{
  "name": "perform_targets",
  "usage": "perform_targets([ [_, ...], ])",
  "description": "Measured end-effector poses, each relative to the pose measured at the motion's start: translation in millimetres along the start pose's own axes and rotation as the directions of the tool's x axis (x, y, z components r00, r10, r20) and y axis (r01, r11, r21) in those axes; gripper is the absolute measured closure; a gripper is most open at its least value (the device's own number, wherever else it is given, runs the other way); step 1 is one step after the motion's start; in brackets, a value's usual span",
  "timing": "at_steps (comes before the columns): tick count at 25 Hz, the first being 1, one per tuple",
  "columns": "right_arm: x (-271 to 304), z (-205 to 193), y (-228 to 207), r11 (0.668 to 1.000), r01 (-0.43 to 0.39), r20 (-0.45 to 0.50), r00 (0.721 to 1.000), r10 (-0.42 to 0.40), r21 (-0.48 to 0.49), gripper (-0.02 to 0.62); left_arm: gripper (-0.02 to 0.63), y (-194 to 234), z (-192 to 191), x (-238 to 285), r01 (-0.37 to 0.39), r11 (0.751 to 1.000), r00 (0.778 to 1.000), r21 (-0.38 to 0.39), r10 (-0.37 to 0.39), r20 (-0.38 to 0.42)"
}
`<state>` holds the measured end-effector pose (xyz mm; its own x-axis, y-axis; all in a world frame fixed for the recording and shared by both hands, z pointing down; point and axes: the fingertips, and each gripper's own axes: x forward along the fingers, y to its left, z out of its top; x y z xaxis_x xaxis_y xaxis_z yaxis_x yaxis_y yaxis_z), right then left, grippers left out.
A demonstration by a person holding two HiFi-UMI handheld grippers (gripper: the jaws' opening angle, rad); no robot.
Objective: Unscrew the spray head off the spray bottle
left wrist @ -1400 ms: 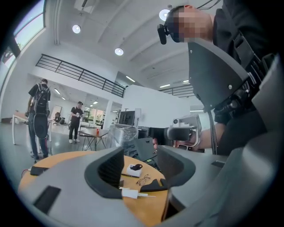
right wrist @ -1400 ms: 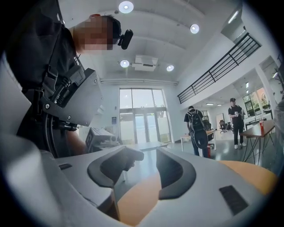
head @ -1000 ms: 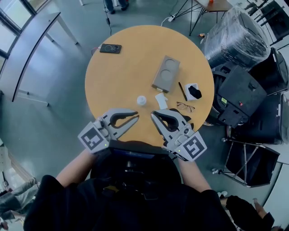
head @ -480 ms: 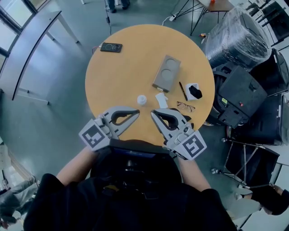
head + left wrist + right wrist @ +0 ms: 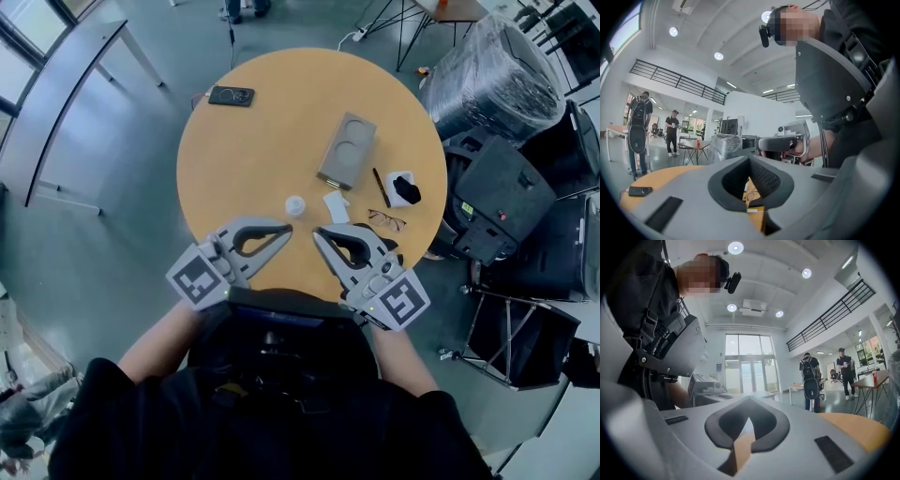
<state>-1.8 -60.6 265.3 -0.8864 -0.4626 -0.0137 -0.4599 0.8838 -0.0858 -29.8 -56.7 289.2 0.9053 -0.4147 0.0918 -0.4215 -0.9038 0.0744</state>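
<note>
Head view. Against a second ago: left tongs [image 5: 285, 234] drawn in from a slight gap, tips now pressed together with nothing between them. Right tongs [image 5: 320, 234] likewise closed and empty, in much the same place as before. Both held level over the near edge of the round table [image 5: 244, 159], tips turned toward each other but apart. Nothing on the table displaced.

Spray bottle [image 5: 294, 206]: stands on the table just beyond the two sets of tips, between them, touched by neither. Appears from straight above as a small white round top, too small to tell head from body. Just right of it, a flat white piece [image 5: 335, 207]. Farther off, a grey tray [image 5: 346, 152] with two round hollows. To the right, a pen [image 5: 379, 188] and glasses [image 5: 385, 221]. At the far left edge, a phone [image 5: 231, 97].

Left gripper view. Grey jaws meeting at the far tip, dark pads ringing an empty hollow. Beyond them, the right tongs gripped in a hand [image 5: 813, 145]; the phone at the left on the table.

Right gripper view. Jaws joined at the tip, only bare table showing through the hollow. Two people [image 5: 811, 380] standing far off to the right.
</note>
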Motion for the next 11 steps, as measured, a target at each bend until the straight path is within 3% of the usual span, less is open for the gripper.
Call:
perform_targets([
  [11, -0.2, -3.9, -2.4, 1.000, -0.002, 0.011, 1.000, 0.002, -0.009, 0.592, 0.604, -0.4, -6.1, 3.9, 0.009, 1.000, 1.000, 0.007, -0.009, 0.007],
])
